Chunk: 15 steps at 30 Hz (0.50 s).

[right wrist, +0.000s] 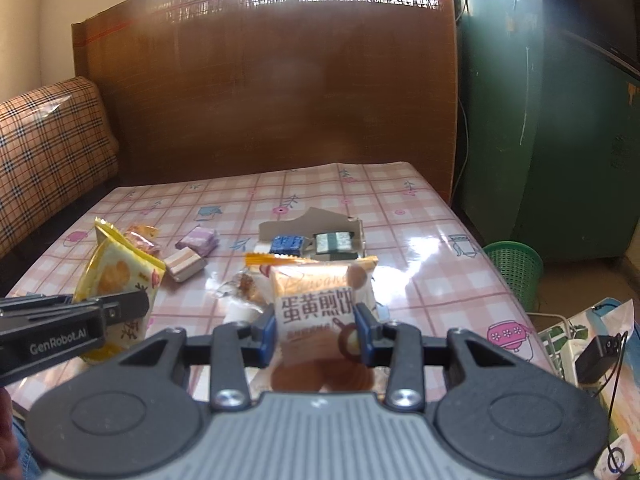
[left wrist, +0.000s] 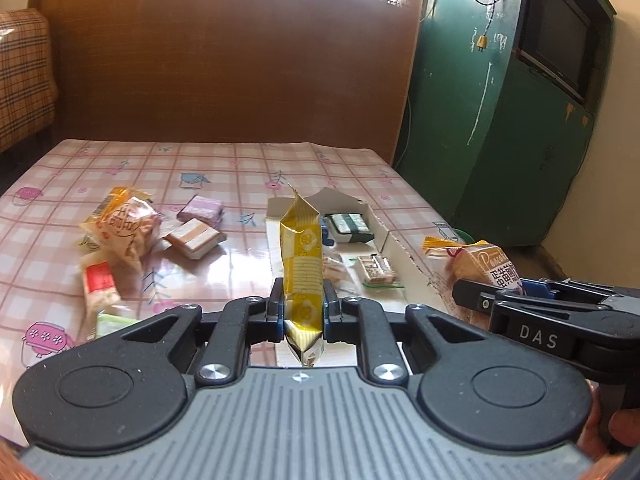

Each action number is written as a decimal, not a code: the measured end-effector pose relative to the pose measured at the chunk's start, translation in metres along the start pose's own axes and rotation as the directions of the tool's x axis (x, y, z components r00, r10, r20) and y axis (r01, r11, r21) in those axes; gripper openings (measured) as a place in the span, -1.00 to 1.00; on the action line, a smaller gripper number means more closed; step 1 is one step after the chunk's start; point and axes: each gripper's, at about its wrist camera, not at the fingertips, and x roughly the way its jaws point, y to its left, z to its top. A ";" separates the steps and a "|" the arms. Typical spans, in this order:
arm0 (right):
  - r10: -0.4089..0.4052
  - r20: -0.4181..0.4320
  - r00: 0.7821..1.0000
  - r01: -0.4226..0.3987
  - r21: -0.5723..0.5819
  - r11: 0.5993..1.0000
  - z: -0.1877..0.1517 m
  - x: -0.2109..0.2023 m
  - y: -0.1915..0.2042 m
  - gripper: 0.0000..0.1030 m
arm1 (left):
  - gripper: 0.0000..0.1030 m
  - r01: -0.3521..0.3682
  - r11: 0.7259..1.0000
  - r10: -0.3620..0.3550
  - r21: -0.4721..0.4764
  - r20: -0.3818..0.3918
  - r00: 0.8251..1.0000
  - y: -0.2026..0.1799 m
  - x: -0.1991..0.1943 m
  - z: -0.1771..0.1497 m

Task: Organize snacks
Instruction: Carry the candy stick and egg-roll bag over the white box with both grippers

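The yellow snack packet point(left wrist: 302, 264) stood on edge, clamped between the blue pads of the left gripper point(left wrist: 303, 308), raised above the pink checked tablecloth point(left wrist: 224, 168). The right gripper point(right wrist: 316, 326) was closed on an orange pancake packet point(right wrist: 320, 300), which the left wrist view showed at about 3 o'clock of the yellow packet. A shallow cardboard box point(left wrist: 384, 232) lay on the table beyond both grippers, around 12 to 1 o'clock in the left wrist view, holding a green-and-white packet point(left wrist: 350, 226), a blue packet point(right wrist: 285, 245) and a small brown-patterned packet point(left wrist: 376, 270). Loose on the cloth at about 10 o'clock lay a purple wrapped block point(left wrist: 202, 208), a tan wrapped block point(left wrist: 196, 238) and a large yellow-orange bag point(left wrist: 120, 228). A green mesh basket point(right wrist: 514, 270) stood on the floor off the table's right edge.
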 end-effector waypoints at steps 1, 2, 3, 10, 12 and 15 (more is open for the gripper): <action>-0.003 -0.002 1.000 0.003 0.000 1.000 0.000 0.001 -0.002 -0.27 | -0.66 0.003 1.000 -0.003 0.004 -0.001 1.000 -0.003 0.001 0.001; -0.005 -0.004 1.000 0.005 0.001 1.000 0.000 0.002 -0.003 -0.27 | -0.65 0.005 1.000 -0.005 0.007 -0.004 1.000 -0.005 0.003 0.001; -0.008 -0.005 1.000 0.008 0.004 1.000 0.000 0.003 -0.005 -0.27 | -0.65 0.010 1.000 -0.010 0.011 -0.006 1.000 -0.007 0.004 0.001; -0.017 -0.014 1.000 0.017 0.012 1.000 0.002 0.013 -0.014 -0.27 | -0.65 0.033 0.999 -0.033 0.028 -0.025 0.999 -0.020 0.020 0.003; -0.018 -0.019 1.000 0.018 0.010 1.000 0.002 0.017 -0.016 -0.27 | -0.65 0.037 0.999 -0.036 0.033 -0.031 0.999 -0.022 0.025 0.004; -0.019 -0.028 0.999 0.019 0.009 1.000 0.002 0.023 -0.018 -0.27 | -0.65 0.042 0.998 -0.041 0.040 -0.039 0.998 -0.027 0.031 0.004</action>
